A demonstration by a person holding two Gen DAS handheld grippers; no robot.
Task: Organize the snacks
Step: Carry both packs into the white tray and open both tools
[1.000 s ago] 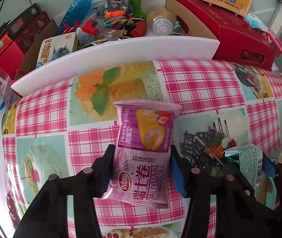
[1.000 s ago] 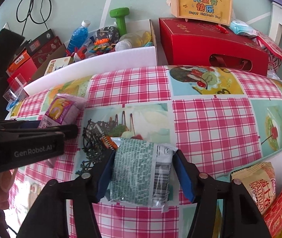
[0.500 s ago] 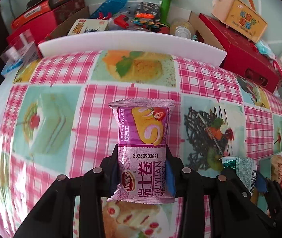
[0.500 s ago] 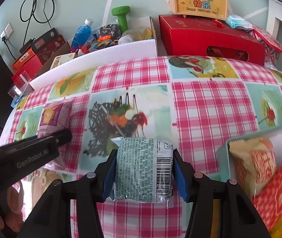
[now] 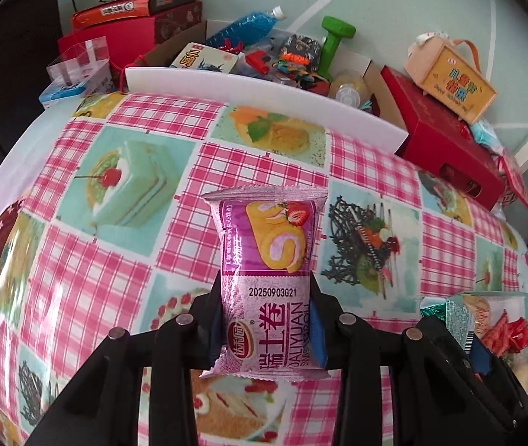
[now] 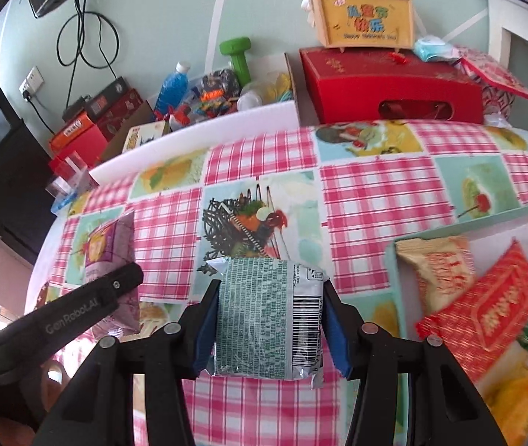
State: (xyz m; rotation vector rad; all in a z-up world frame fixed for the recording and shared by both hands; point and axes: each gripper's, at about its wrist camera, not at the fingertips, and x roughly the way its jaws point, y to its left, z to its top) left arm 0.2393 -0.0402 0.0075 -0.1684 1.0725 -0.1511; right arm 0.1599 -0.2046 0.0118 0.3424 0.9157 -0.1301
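Note:
My left gripper (image 5: 266, 319) is shut on a purple swiss-roll snack packet (image 5: 267, 260) and holds it above the checked tablecloth (image 5: 115, 260). My right gripper (image 6: 269, 319) is shut on a green-and-silver snack packet (image 6: 264, 312), barcode side up, also off the cloth. In the right wrist view the left gripper (image 6: 78, 308) and the purple packet (image 6: 109, 245) show at the left. A white tray (image 6: 487, 225) with several snack packets, among them a red one (image 6: 487, 308) and a beige one (image 6: 438, 267), lies at the right. The right gripper's green packet (image 5: 453, 310) shows at the right of the left wrist view.
Behind the table stand a white-edged cardboard box of odds and ends (image 5: 264, 81) with a blue bottle (image 5: 241, 29) and a green dumbbell (image 5: 332, 44), a red gift box (image 6: 386, 89) with a yellow case (image 6: 364, 22) on top, and red boxes (image 5: 122, 33) at the far left.
Both grippers have lifted and pulled back from the table's far side with their packets. The tray of snacks has come further into the right wrist view.

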